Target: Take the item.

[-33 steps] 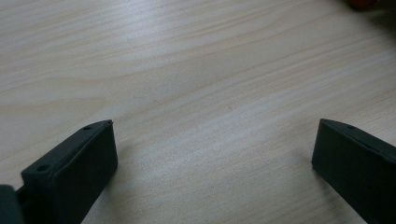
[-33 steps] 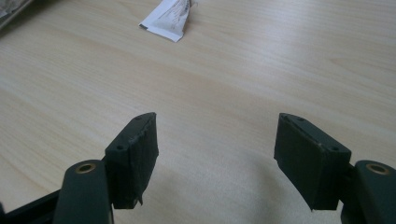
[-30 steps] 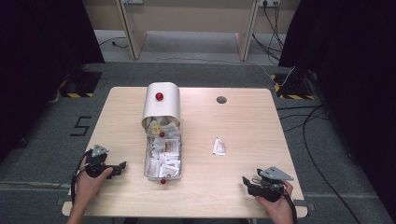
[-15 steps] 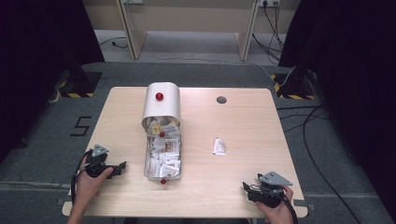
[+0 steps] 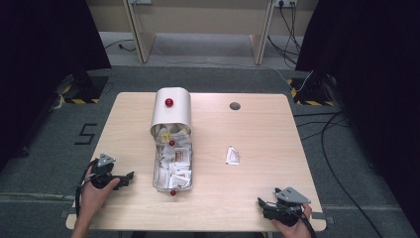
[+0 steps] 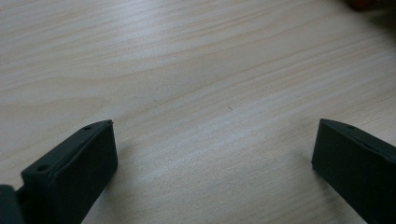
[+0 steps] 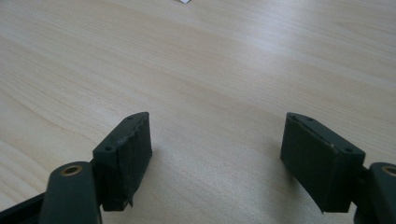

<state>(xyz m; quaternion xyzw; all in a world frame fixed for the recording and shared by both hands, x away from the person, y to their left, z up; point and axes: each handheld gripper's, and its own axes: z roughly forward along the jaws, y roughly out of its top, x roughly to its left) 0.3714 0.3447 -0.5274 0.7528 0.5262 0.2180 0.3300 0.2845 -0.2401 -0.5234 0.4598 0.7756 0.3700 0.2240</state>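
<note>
From above, the tin (image 5: 172,168) full of packets sits mid-table, one loose packet (image 5: 232,155) to its right. Left gripper (image 6: 212,154): jaws wide apart over bare wood, holding nothing. Right gripper (image 7: 217,154): jaws just opened wider, empty too.

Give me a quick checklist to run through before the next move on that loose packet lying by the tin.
1. Right tool open, nothing between its jaws: ok; they have just been opening.
2. Left tool open and empty: ok.
3. Loose packet lies flat on the table, apart from the tin: ok.
4. Tin open, its lid rolled back: ok.
5. Room in the tin for another packet: cannot tell; it looks well filled.
6. Path from the right tool to the packet free of obstacles: ok.
</note>
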